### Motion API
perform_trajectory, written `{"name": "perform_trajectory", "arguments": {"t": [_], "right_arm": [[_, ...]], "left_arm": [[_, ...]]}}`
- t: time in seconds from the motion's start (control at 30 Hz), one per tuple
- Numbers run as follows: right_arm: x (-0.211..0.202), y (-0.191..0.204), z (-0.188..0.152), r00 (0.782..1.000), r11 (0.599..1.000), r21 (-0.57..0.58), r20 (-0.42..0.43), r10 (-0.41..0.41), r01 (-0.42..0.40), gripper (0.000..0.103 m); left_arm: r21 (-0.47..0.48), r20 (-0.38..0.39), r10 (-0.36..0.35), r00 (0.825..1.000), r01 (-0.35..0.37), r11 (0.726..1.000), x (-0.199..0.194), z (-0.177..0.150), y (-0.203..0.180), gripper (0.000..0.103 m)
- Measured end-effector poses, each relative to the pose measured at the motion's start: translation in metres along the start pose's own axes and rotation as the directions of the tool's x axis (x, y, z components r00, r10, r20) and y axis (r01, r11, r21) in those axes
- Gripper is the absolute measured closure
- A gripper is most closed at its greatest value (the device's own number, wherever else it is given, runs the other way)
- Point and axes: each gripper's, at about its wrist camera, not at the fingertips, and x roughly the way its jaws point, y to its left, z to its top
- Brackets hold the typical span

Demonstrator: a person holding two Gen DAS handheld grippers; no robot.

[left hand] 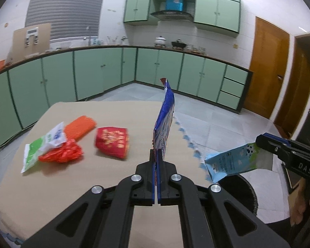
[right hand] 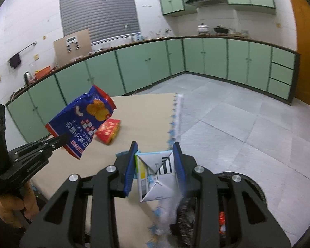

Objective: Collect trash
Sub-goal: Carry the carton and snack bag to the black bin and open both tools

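In a kitchen lined with green cabinets [left hand: 88, 76], the left hand-held gripper [left hand: 157, 155] is clamped on the lower edge of a blue snack bag [left hand: 165, 119], holding it upright and clear of the tan worktop [left hand: 117, 111]. The right hand-held gripper [right hand: 155, 161] grips a small light-blue carton [right hand: 153, 175] between its blue-padded fingers [right hand: 130, 169], held just off the worktop's right edge above a dark round bin [right hand: 252, 184] on the floor. Still lying on the worktop: a red packet [left hand: 112, 141] near the middle, and at far left a cluster of an orange pack [left hand: 80, 127], a green-and-white wrapper [left hand: 43, 146] and a crumpled red wrapper [left hand: 62, 154], overlapping one another. A blue-trimmed cloth edge [left hand: 186, 136] hangs along the worktop's right side.
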Motion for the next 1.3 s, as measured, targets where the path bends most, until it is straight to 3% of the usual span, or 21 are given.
{"name": "perform_trajectory", "arguments": {"t": [0.37, 0.7, 1.1, 1.23, 1.3], "right_arm": [[-0.025, -0.09, -0.027, 0.986, 0.981, 0.1, -0.012, -0.166, 0.167, 0.07], [-0.03, -0.155, -0.07, 0.964, 0.945, 0.191, -0.065, -0.258, 0.266, 0.07], [-0.001, -0.209, -0.104, 0.945, 0.9, 0.294, -0.157, -0.287, 0.323, 0.067], [0.0, -0.216, -0.113, 0.94, 0.886, 0.32, -0.168, -0.297, 0.337, 0.064], [-0.002, -0.217, -0.114, 0.941, 0.886, 0.321, -0.166, -0.295, 0.335, 0.064]], "left_arm": [[0.093, -0.044, -0.136, 0.99, 0.14, 0.986, 0.029, 0.004, -0.081, 0.102], [0.153, -0.159, -0.231, 0.96, 0.255, 0.955, 0.068, -0.023, -0.157, 0.102], [0.22, -0.275, -0.233, 0.933, 0.297, 0.929, 0.115, -0.06, -0.208, 0.1], [0.233, -0.301, -0.217, 0.929, 0.292, 0.927, 0.131, -0.071, -0.215, 0.083], [0.23, -0.31, -0.21, 0.927, 0.287, 0.93, 0.137, -0.075, -0.217, 0.083]]}}
